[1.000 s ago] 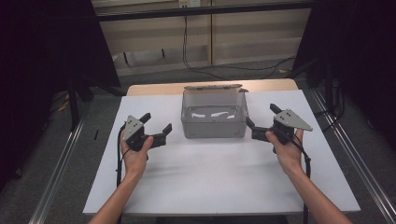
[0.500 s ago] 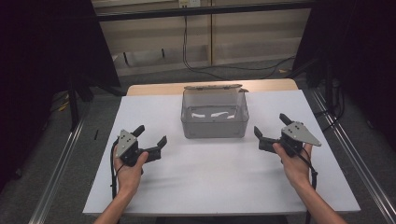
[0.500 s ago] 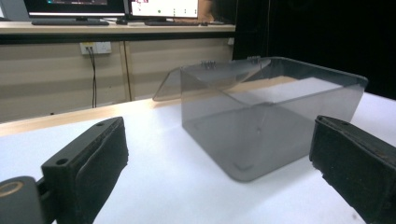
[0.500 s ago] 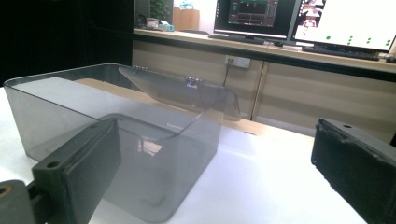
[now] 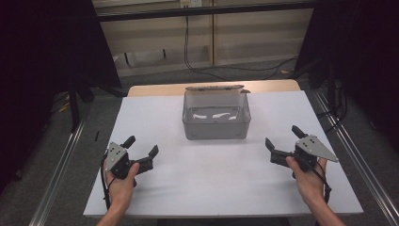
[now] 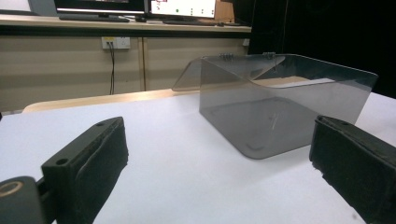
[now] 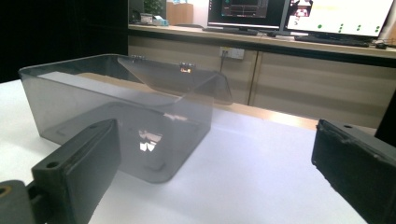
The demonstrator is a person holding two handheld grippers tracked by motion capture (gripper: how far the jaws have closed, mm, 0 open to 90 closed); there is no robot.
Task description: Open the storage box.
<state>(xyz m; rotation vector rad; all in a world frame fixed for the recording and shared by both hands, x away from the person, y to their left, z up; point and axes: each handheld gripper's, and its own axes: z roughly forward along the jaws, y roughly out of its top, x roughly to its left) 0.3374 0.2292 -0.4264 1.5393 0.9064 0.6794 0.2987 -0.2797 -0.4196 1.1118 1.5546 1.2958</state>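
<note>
I see a clear grey box, lid seemingly tipped back, well ahead between my spread-jawed left gripper and right gripper.

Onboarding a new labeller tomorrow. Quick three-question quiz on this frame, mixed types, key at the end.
1. True or false: the left hand-held gripper is clamped on the clear plastic box.
2. Multiple choice: where does the box's hinged lid stand? A. shut flat on top B. open, tipped back at the far side C. lying loose on the white tabletop
3. Fill in: the right hand-held gripper is held with its jaws ____.

Key
1. False. It sits apart from the box, near the table's left front, jaws open and holding nothing.
2. B
3. open, with nothing between them.
</note>
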